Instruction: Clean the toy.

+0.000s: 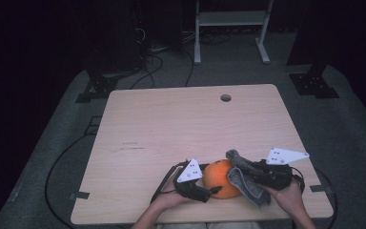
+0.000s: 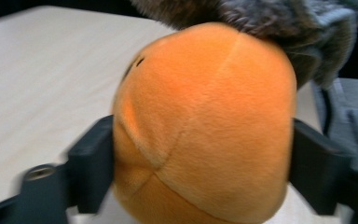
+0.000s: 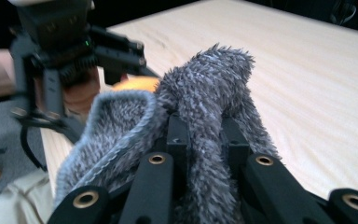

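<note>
Pale wood is making up the table point(image 1: 171, 133), the largest thing in the high view, and a small round hole point(image 1: 226, 98) is sitting in its top toward twelve o'clock. All the work is gathering at the near edge, around five o'clock on the tabletop.

There an orange plush ball point(image 1: 219, 179) is resting on the wood between the two hands. In the left gripper view the orange plush ball point(image 2: 205, 126) is bulging between the two black jaws, whose pads are pressing into its sides at nine and three o'clock, so the left gripper point(image 1: 205, 191) is clamping it. A seam is running down the plush face.

A grey fuzzy cloth point(image 1: 243, 176) is lying against the ball's three o'clock side and draping over its top. In the right gripper view the grey fuzzy cloth point(image 3: 205, 116) is standing up in a fold between the jaws, which are closing tight on it, so the right gripper point(image 1: 255, 174) is pinching the fabric. Behind the fold, at ten o'clock in that view, the left gripper point(image 3: 70, 60) is appearing, with a sliver of orange just beside it.
</note>
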